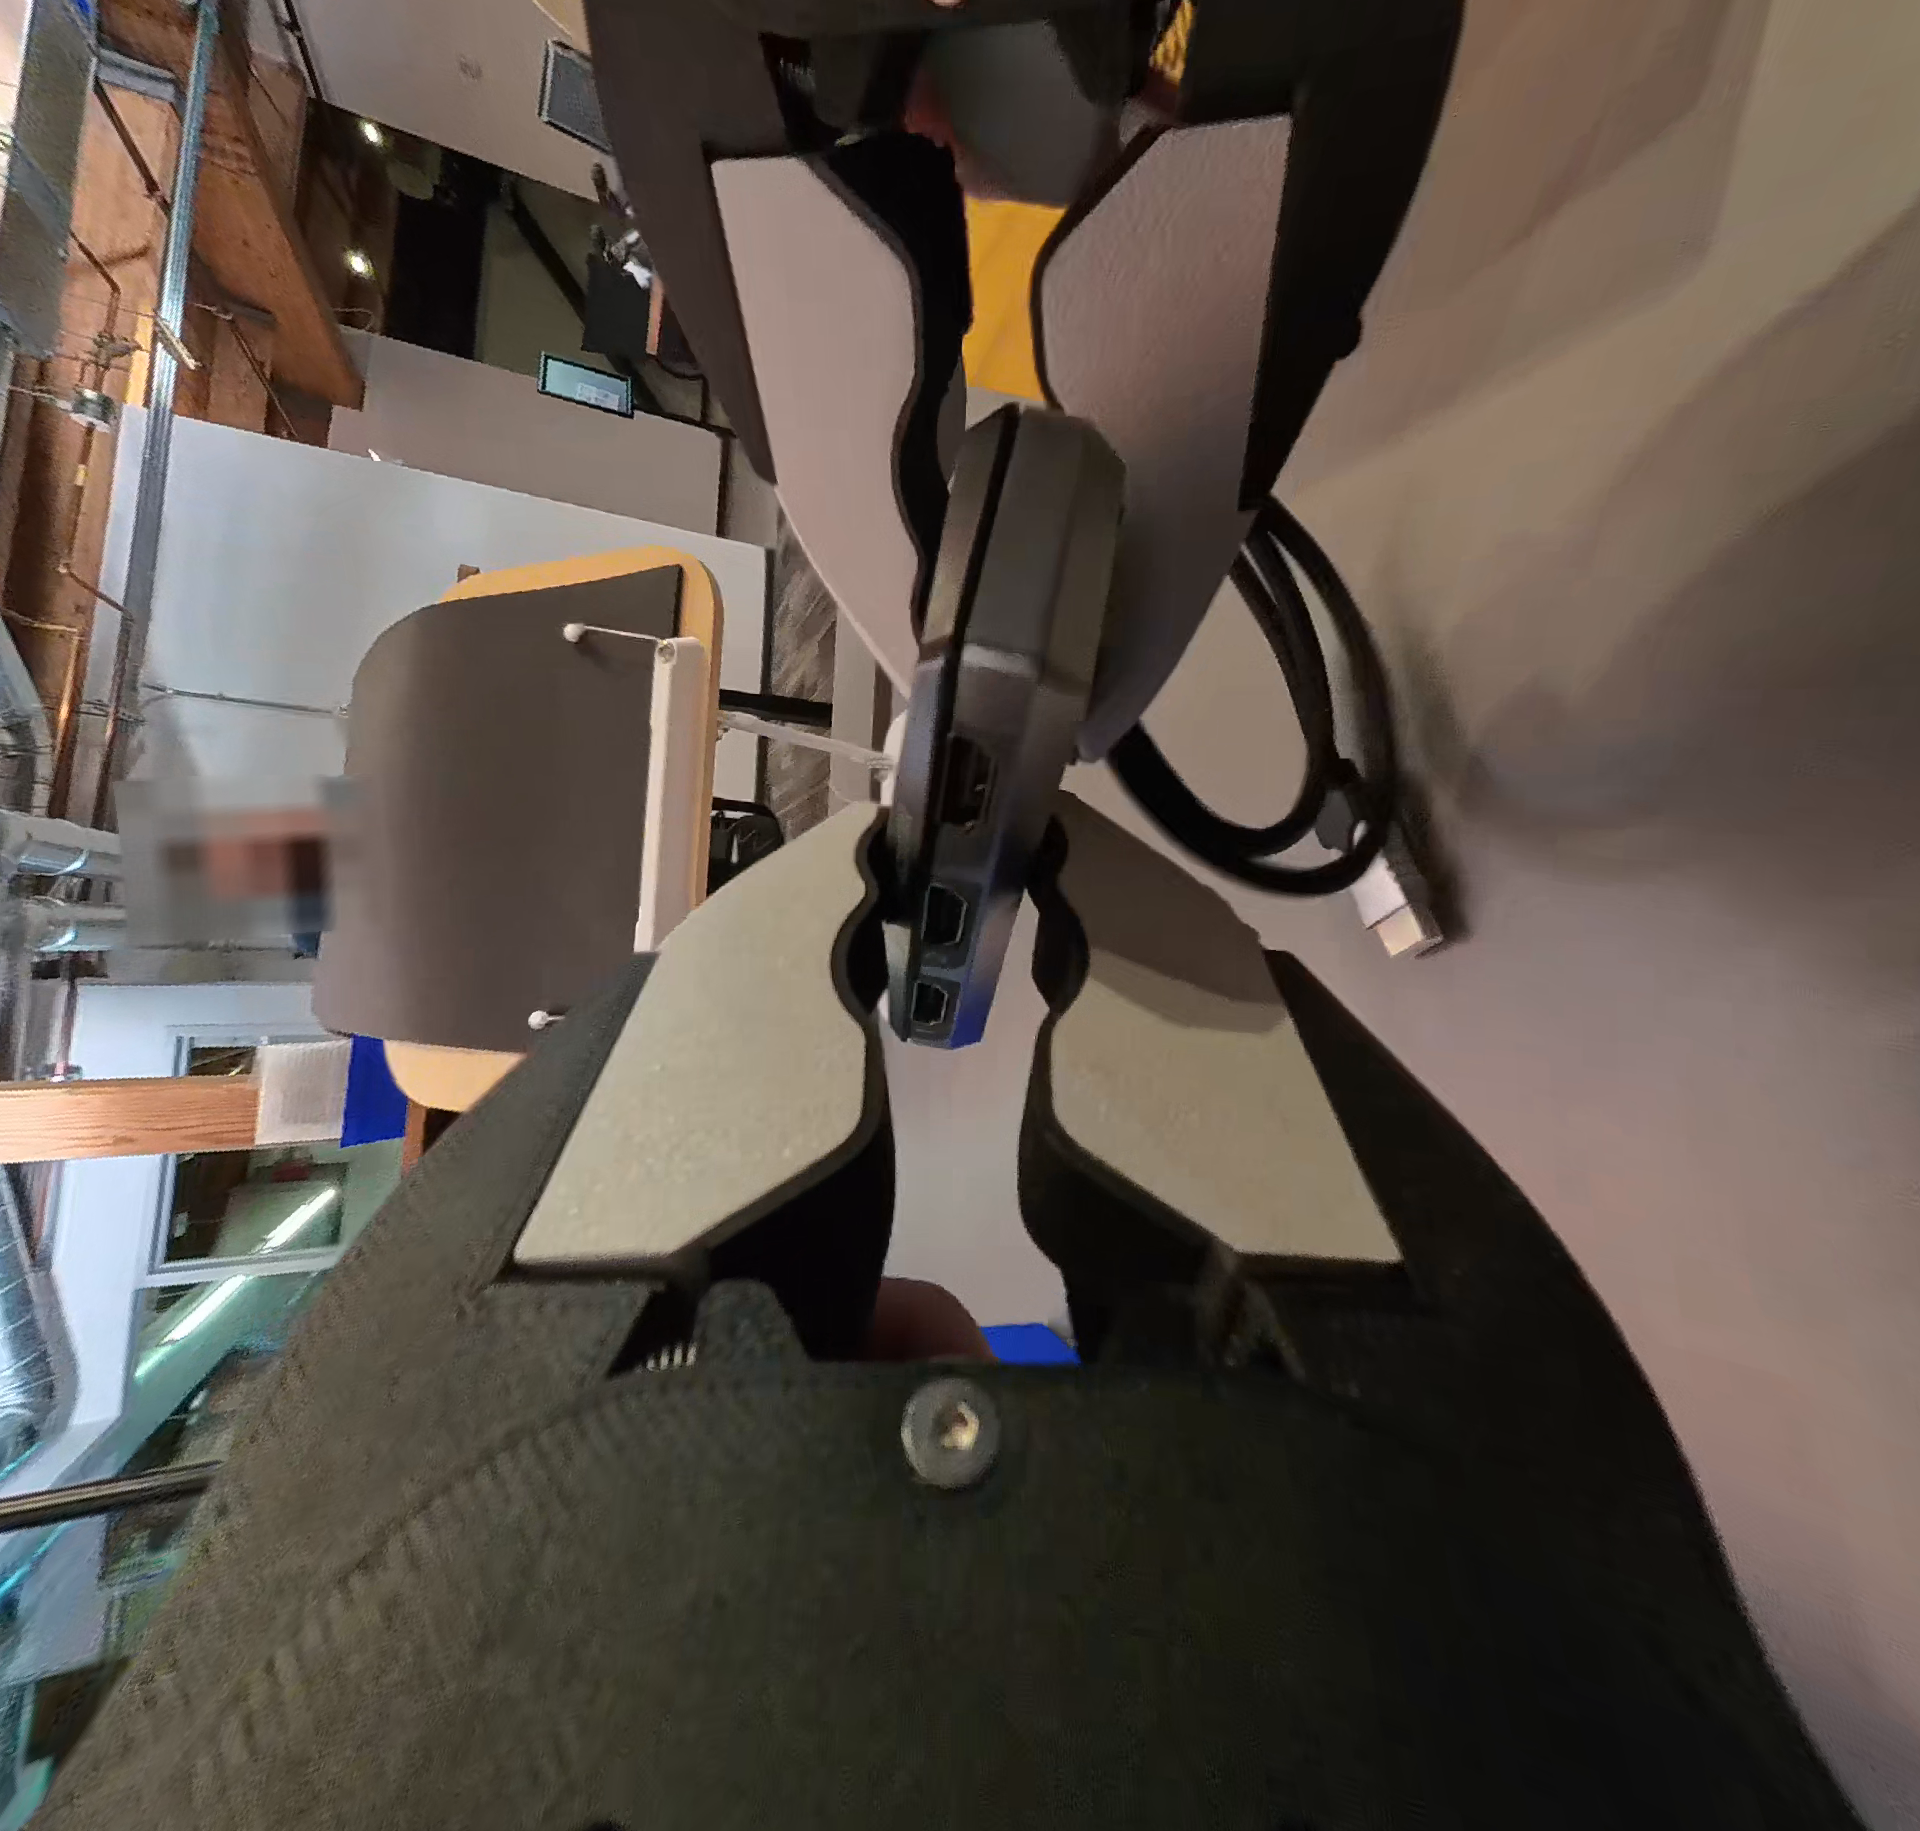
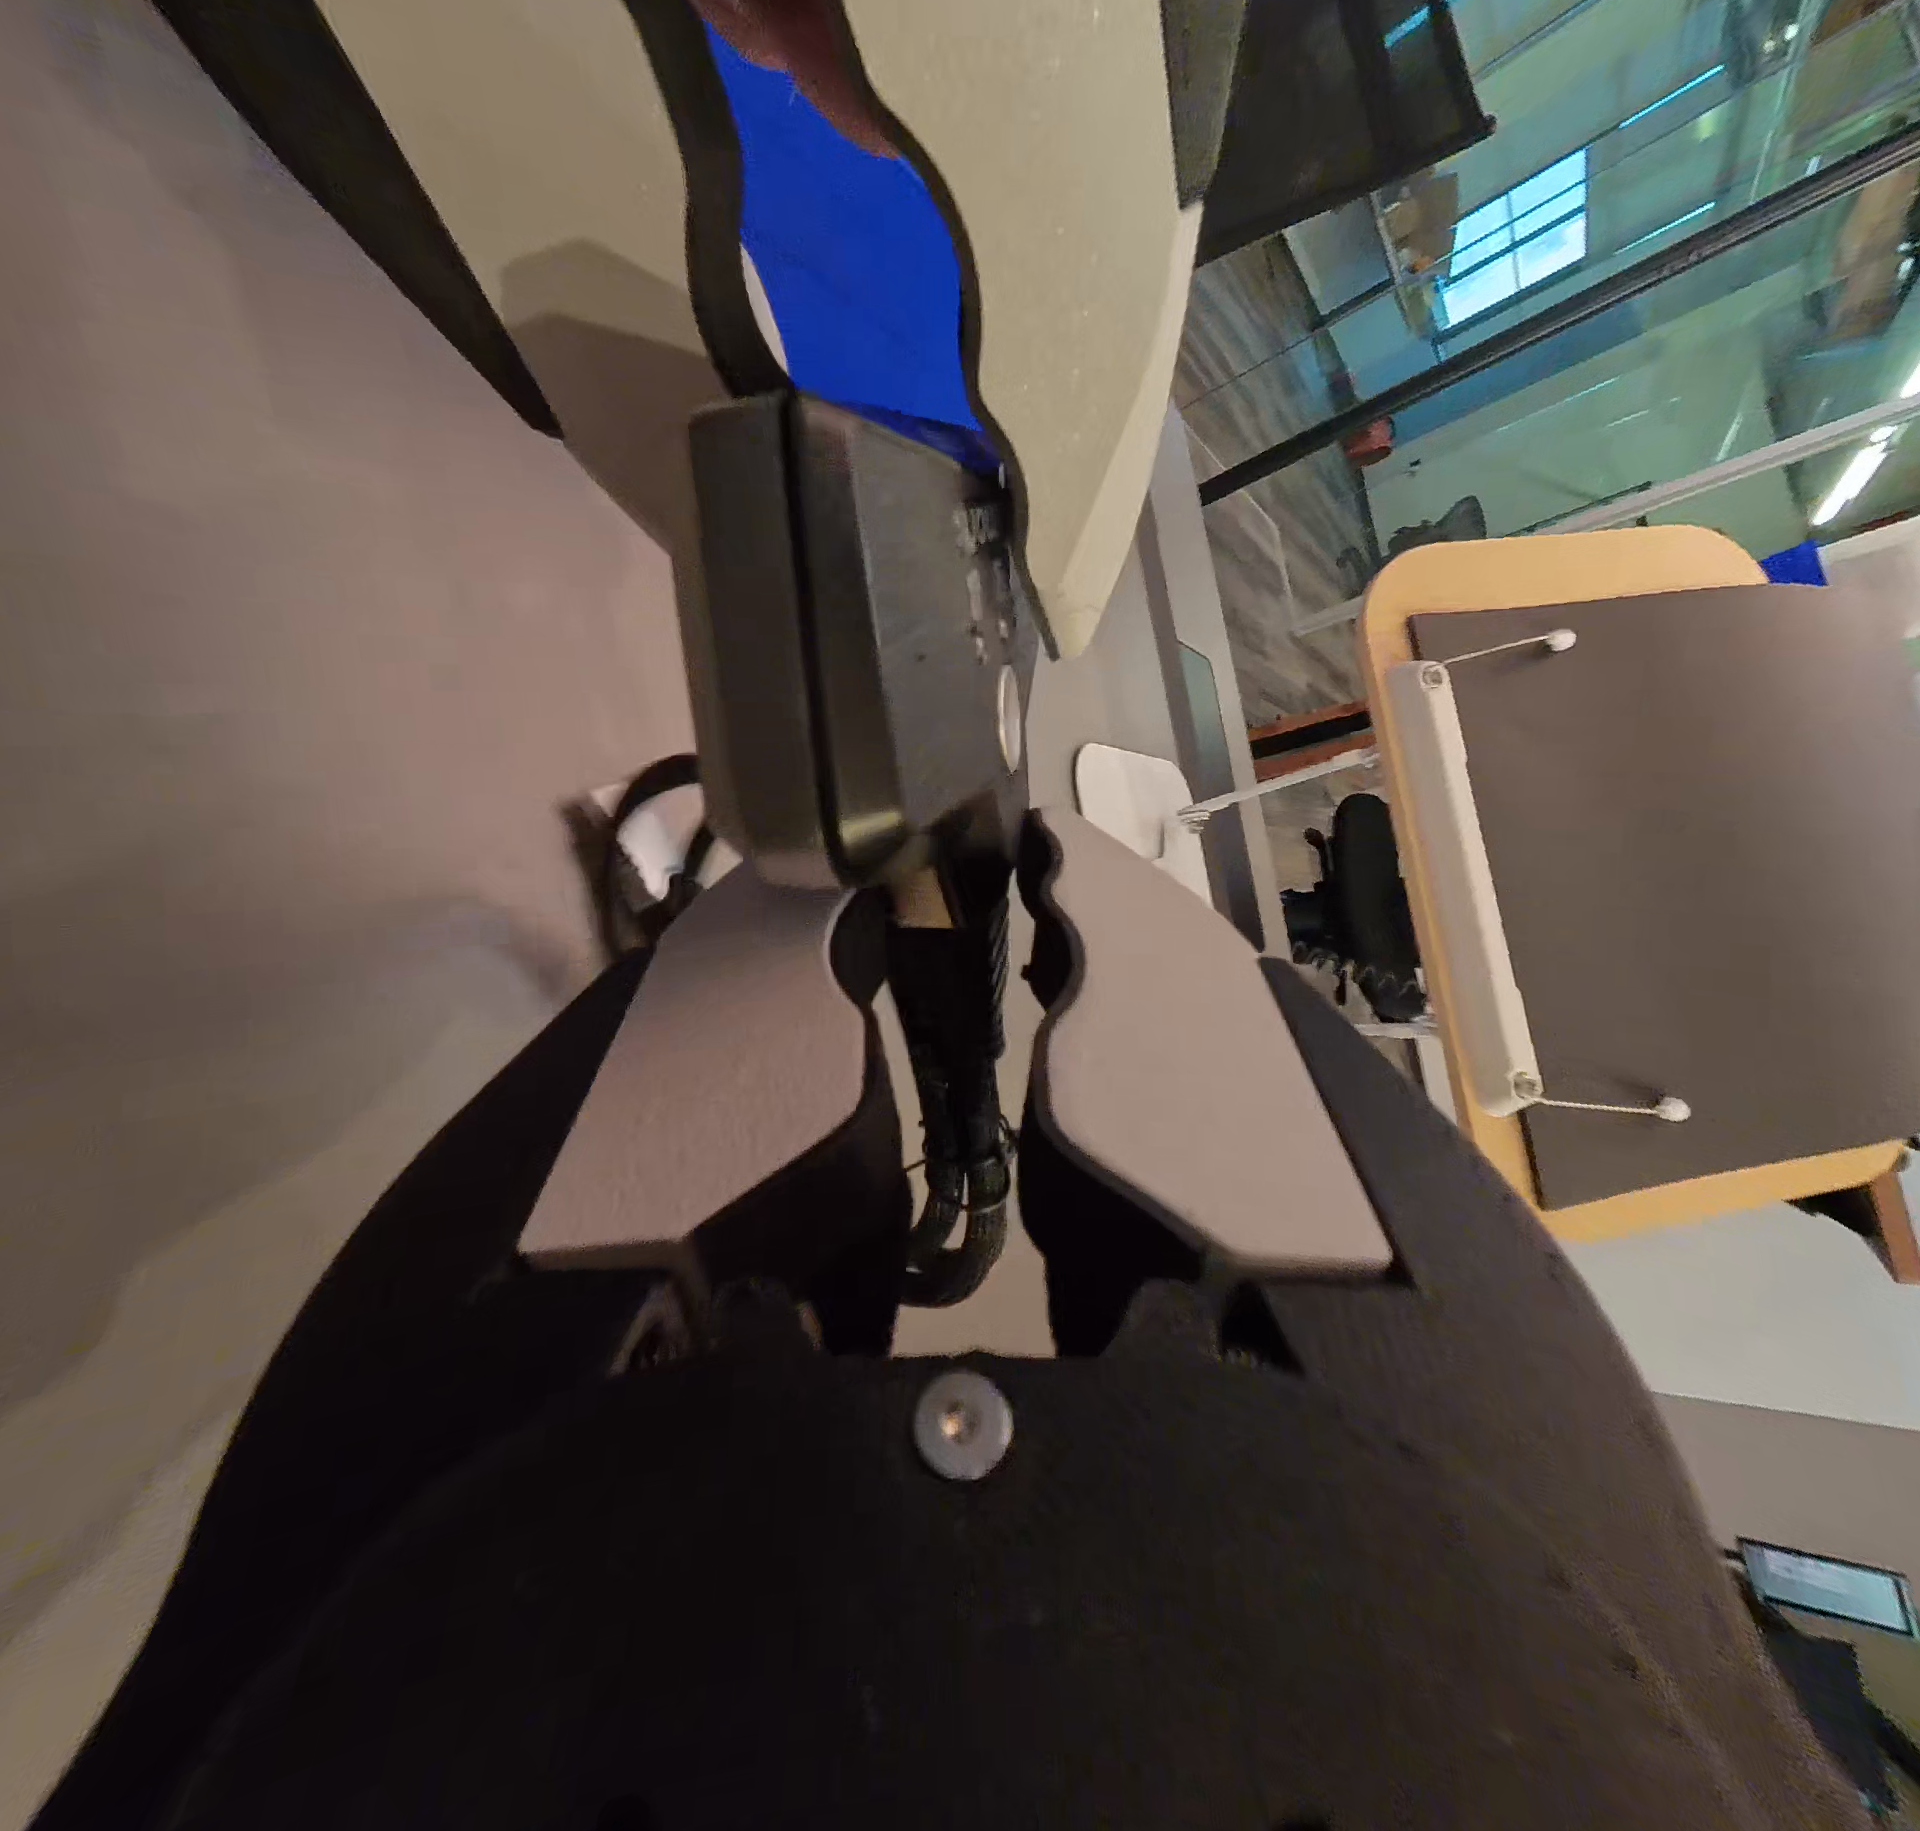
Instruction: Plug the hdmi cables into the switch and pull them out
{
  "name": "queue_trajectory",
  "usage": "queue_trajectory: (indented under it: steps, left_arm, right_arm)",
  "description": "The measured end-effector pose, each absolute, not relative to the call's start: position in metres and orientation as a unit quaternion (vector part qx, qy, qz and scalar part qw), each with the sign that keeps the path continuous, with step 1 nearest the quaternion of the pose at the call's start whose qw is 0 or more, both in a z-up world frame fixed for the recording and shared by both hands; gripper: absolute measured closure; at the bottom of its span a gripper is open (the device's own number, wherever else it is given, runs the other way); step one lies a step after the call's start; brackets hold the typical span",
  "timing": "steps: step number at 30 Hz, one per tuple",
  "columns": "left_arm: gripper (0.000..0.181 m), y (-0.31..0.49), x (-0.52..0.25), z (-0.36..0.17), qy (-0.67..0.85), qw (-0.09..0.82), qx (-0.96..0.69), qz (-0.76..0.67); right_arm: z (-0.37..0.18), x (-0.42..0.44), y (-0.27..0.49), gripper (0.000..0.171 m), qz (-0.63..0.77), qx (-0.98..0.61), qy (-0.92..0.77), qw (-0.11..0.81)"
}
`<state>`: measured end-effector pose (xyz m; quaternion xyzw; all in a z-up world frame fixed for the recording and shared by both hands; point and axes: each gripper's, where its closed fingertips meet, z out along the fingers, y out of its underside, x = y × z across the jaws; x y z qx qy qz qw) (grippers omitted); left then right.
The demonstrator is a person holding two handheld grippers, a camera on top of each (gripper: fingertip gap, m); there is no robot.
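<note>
HDMI switch (image 1: 961, 825): small dark hard-shelled box, held in mid-air between the two claws, clear of the grey table (image 1: 1610, 431). Left claw (image 1: 956, 924) is clamped on its port end; three empty ports face that camera. Right claw (image 2: 951, 914) is closed on a black braided HDMI cable (image 2: 956, 1043) just behind its gold plug (image 2: 925, 903), which sits at the switch's opposite edge; seated or not, cannot tell. Judged light, rigid, smooth-sided, so apt to twist in the pads; grip the flat faces, and the cable by its moulded plug body, never the braid. Spare coiled cable (image 1: 1309, 742) lies on the table beyond the left claw. Print on the casing too blurred to read.
</note>
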<state>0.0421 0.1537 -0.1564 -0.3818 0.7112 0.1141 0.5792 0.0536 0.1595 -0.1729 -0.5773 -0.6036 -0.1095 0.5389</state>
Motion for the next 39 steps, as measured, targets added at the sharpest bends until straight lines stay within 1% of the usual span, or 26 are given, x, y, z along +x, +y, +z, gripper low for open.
queue_trajectory:
  steps: [7,12,16,20,26,30,36,39]
  left_arm:
    - [0.156,0.152,0.044,-0.152,0.697,0.586,-0.399,0.105]
    - [0.141,0.157,0.027,-0.142,0.680,0.589,-0.420,0.118]
    - [0.144,0.177,-0.015,-0.122,0.649,0.591,-0.451,0.161]
    - [0.143,0.206,-0.085,-0.107,0.599,0.576,-0.526,0.182]
    - [0.141,0.238,-0.189,-0.126,0.551,0.515,-0.609,0.246]
    - [0.138,0.250,-0.241,-0.146,0.535,0.470,-0.655,0.254]
    - [0.126,0.248,-0.254,-0.181,0.573,0.393,-0.681,0.231]
    - [0.126,0.254,-0.252,-0.195,0.589,0.366,-0.678,0.244]
  right_arm:
    - [-0.171,0.057,0.159,0.150,-0.102,-0.588,-0.598,0.536]
    - [-0.176,0.064,0.165,0.151,-0.097,-0.604,-0.588,0.529]
    - [-0.181,0.069,0.168,0.151,-0.097,-0.614,-0.585,0.521]
    - [-0.181,0.072,0.171,0.150,-0.088,-0.623,-0.576,0.522]
    - [-0.183,0.071,0.171,0.150,-0.083,-0.627,-0.575,0.519]
    - [-0.184,0.070,0.171,0.151,-0.081,-0.627,-0.577,0.518]
    - [-0.186,0.068,0.172,0.151,-0.075,-0.629,-0.577,0.516]
    - [-0.187,0.068,0.171,0.150,-0.074,-0.629,-0.578,0.514]
